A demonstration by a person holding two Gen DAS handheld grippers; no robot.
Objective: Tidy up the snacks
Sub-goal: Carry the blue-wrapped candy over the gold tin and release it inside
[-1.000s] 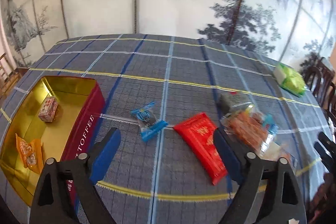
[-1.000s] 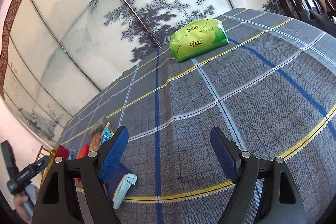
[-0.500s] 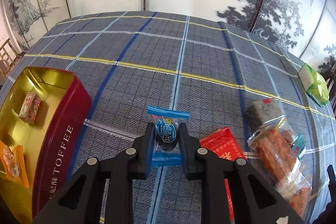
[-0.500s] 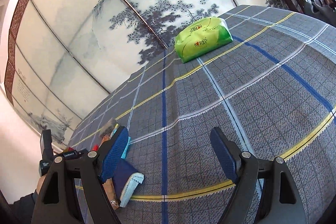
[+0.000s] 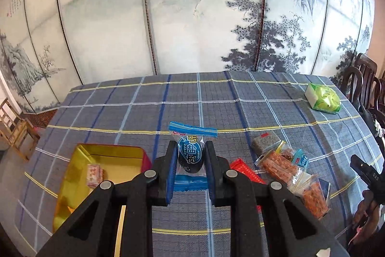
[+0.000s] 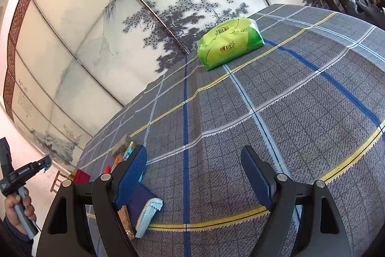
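Snack packet [image 5: 190,153], blue wrapper, sits pinched at its bulge by the left gripper [image 5: 189,159], up above the tablecloth [image 5: 182,100]. Looks light and crinkly-slick; mid-body seems the safest hold. Right gripper [image 6: 193,175] gapes empty.

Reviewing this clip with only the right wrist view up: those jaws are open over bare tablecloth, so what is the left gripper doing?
Observer: The left gripper is shut on a blue-wrapped candy, held above the tablecloth.
Operator: Is there a container for it?
Observer: Yes, an open red tin with a gold inside sits lower left of the candy; a small wrapped snack lies in it.
Operator: What is still loose on the table?
Observer: A red packet lies just right of the left gripper, then a cluster of clear-wrapped orange snacks.
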